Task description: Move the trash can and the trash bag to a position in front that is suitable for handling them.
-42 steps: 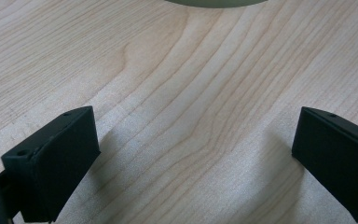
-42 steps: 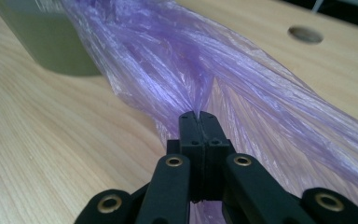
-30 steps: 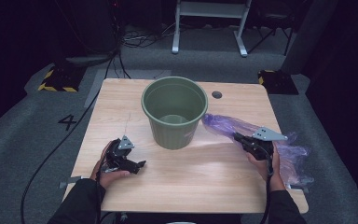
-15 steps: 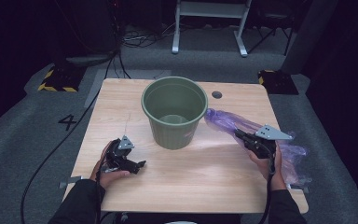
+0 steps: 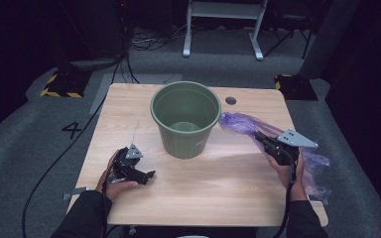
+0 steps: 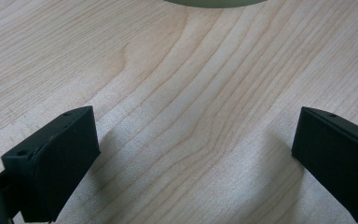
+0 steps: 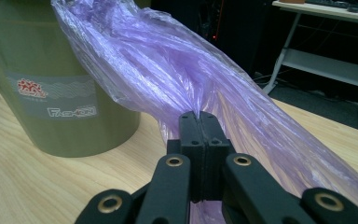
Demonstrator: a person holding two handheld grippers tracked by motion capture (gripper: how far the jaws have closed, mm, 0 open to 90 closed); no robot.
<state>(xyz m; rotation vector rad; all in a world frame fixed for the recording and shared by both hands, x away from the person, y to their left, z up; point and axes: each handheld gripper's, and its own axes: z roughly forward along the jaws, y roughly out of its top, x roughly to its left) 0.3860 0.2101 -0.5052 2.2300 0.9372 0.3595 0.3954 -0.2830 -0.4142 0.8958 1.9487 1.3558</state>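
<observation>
Purple bag (image 5: 243, 124) beside green bucket (image 5: 185, 119); light wooden table (image 5: 228, 183); grey carpet (image 5: 34, 148)

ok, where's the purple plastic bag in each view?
High view: the purple plastic bag lies right of centre, from beside the green bucket toward the table's right edge.
Left gripper view: not in it; bare wooden table between open jaws.
Right gripper view: centre, rising from the closed right hand-held gripper up to top left.
Shared landmark: the green bucket, left in the right gripper view, a sliver at the top edge of the left gripper view.
</observation>
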